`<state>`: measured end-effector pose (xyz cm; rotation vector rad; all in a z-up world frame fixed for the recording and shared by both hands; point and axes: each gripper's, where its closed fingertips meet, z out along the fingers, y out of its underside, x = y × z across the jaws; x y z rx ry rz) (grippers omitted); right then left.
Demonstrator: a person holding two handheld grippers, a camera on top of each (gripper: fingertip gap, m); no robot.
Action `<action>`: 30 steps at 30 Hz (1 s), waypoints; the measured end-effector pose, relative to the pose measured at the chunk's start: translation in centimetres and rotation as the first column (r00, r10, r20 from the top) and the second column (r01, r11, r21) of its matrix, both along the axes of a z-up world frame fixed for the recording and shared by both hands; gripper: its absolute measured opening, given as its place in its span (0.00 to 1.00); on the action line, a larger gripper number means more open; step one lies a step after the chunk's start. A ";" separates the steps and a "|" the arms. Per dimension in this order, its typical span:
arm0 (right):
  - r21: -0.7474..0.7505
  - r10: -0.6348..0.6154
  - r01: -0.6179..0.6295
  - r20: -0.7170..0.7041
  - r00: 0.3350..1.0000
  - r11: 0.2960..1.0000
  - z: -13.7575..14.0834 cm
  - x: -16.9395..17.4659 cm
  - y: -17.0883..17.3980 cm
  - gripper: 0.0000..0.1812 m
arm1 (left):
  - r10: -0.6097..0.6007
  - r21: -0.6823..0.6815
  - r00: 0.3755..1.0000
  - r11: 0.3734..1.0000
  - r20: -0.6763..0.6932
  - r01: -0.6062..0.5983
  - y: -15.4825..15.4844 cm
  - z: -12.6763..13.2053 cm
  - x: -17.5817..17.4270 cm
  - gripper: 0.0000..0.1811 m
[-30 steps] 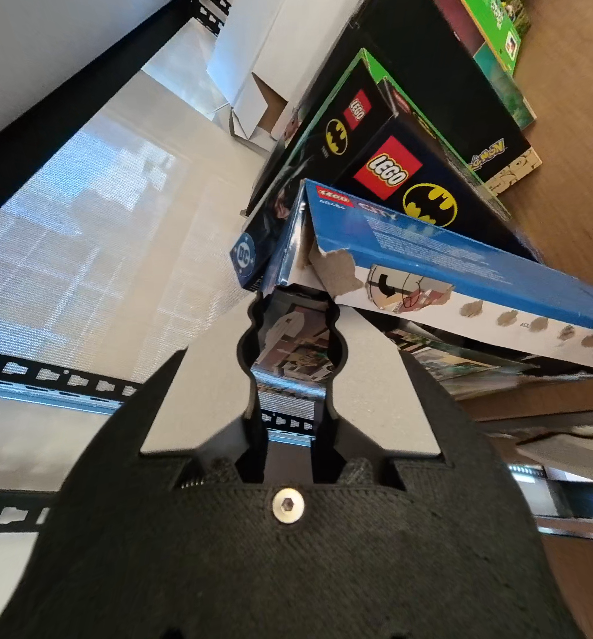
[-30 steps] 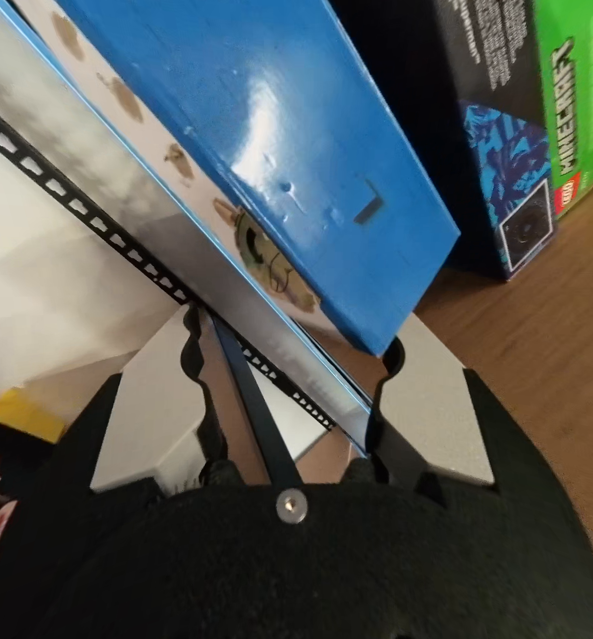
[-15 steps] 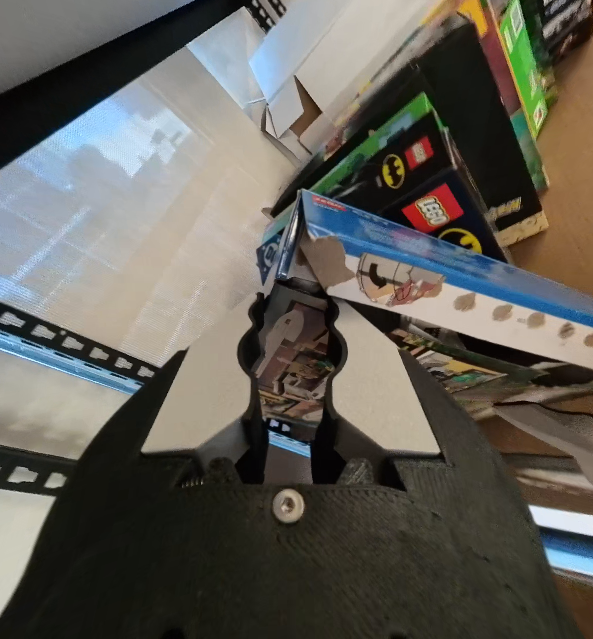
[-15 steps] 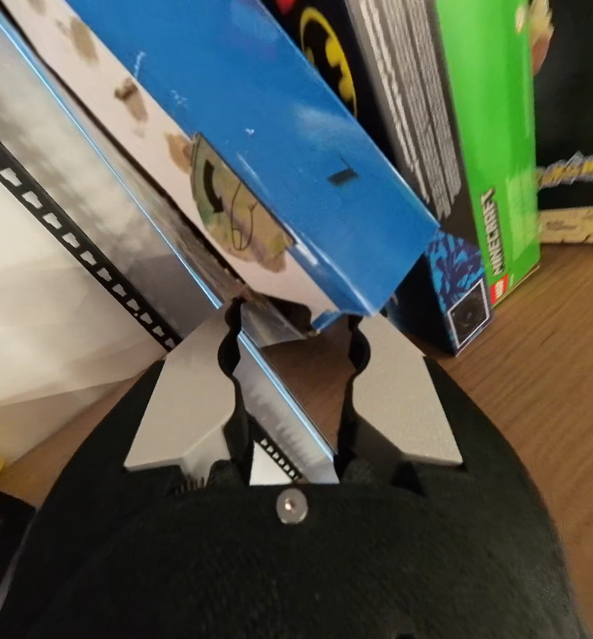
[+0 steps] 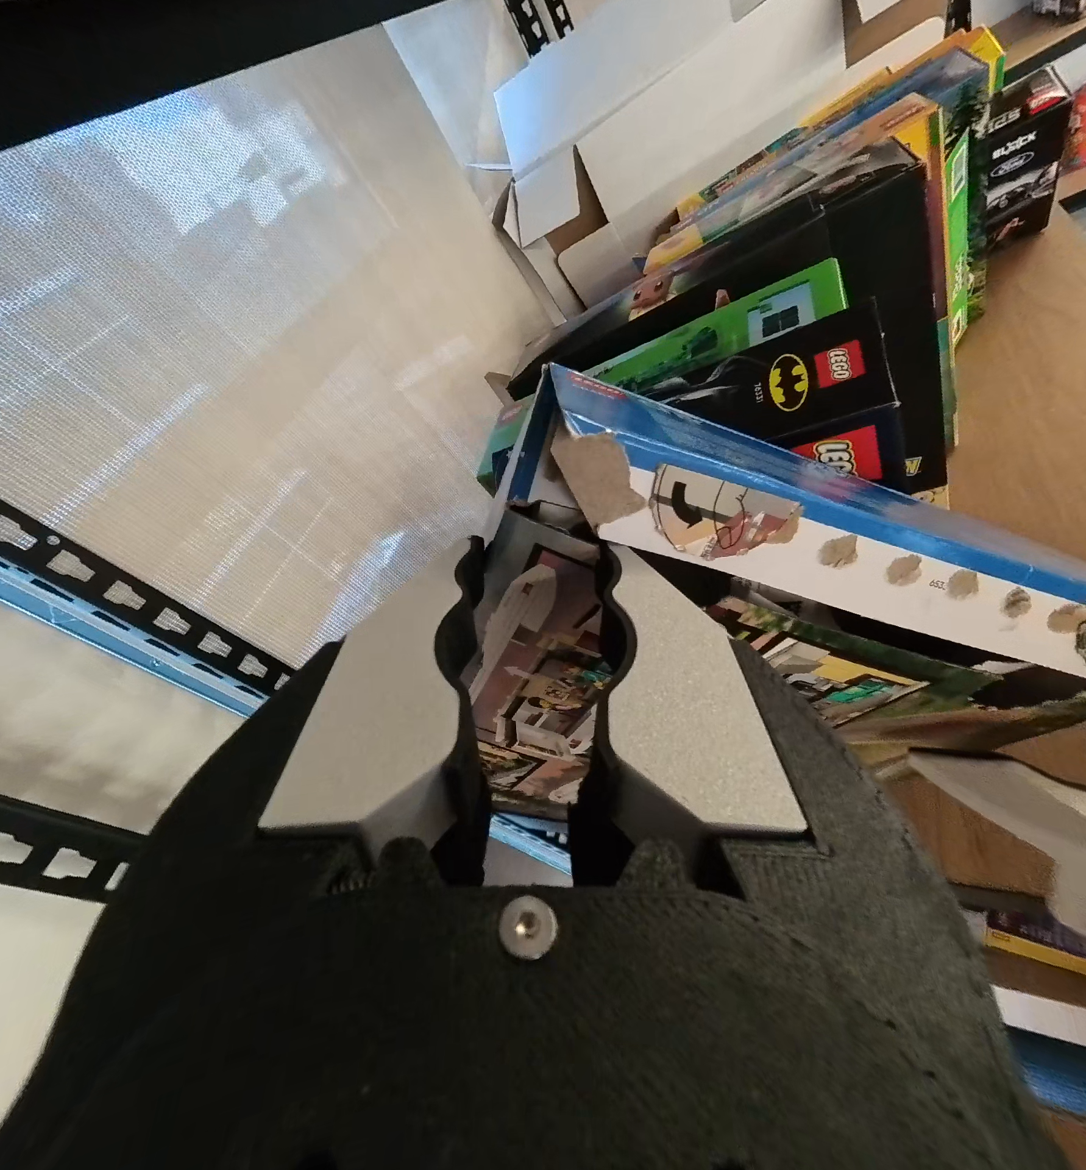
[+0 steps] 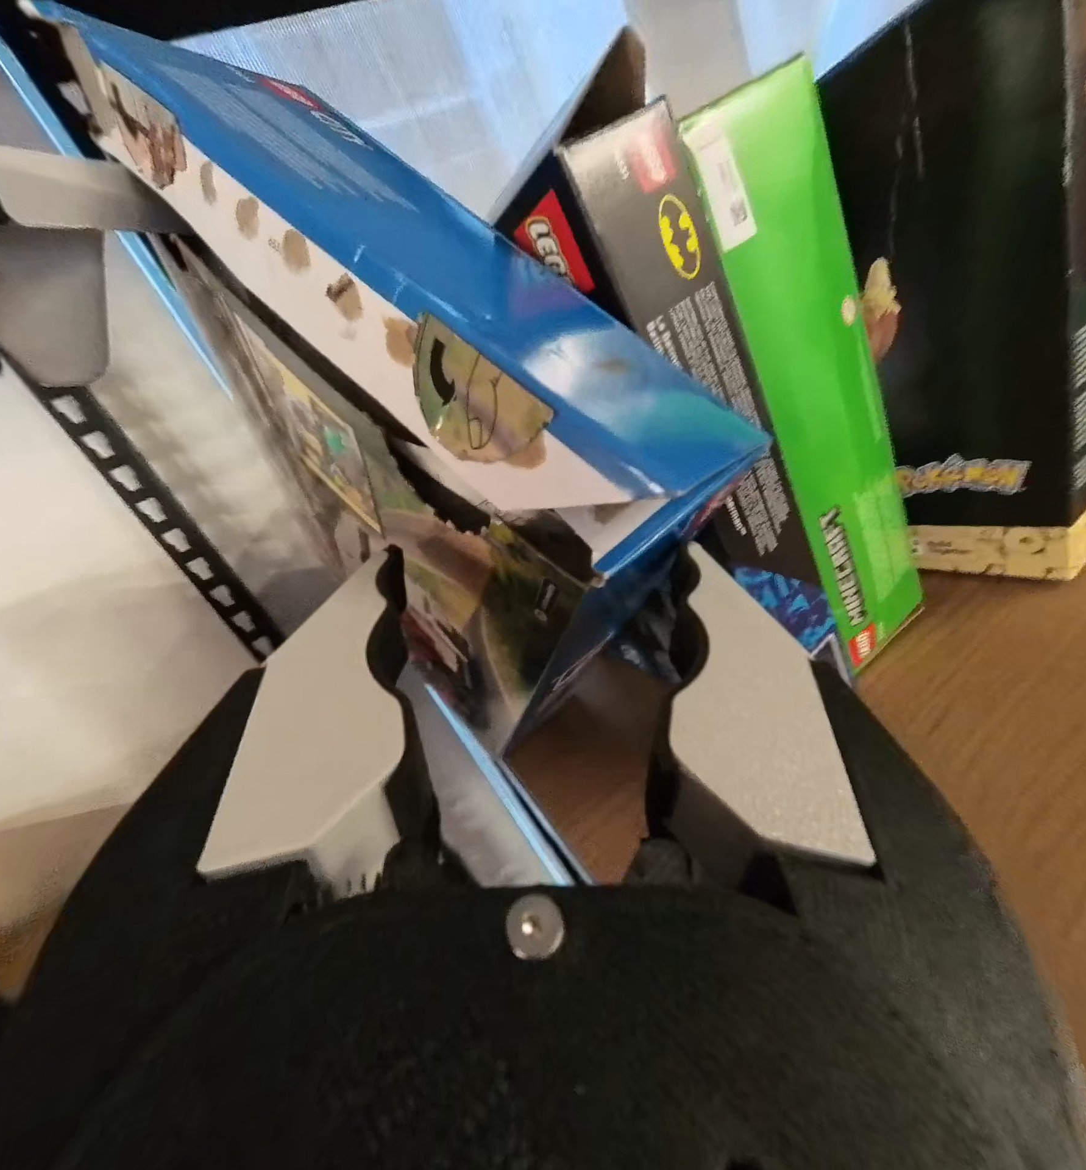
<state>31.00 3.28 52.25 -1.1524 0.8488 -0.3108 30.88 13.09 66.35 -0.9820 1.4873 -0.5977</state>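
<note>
**Q:** Blue cardboard: where does the blue box (image 5: 781,481) sit relative to your left gripper (image 5: 543,557)?

**A:** Its printed end panel is clamped between your narrowed jaws. Your right gripper (image 6: 540,563) is spread wide, with the box's lower corner between its fingers and a green box (image 6: 800,329) just to the right.

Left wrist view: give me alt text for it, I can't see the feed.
The left gripper is shut on the printed end flap of an opened blue cardboard toy box, which leans against upright black and green toy boxes on a wooden shelf.

Backlit daylight, wide-angle warp, blur
</note>
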 end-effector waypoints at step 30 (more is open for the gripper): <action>0.002 -0.139 0.142 0.228 0.964 0.990 5.6 -1.4 -2.0 0.42 | -0.056 -0.062 0.997 0.996 0.057 0.060 3.4 0.3 -2.5 0.18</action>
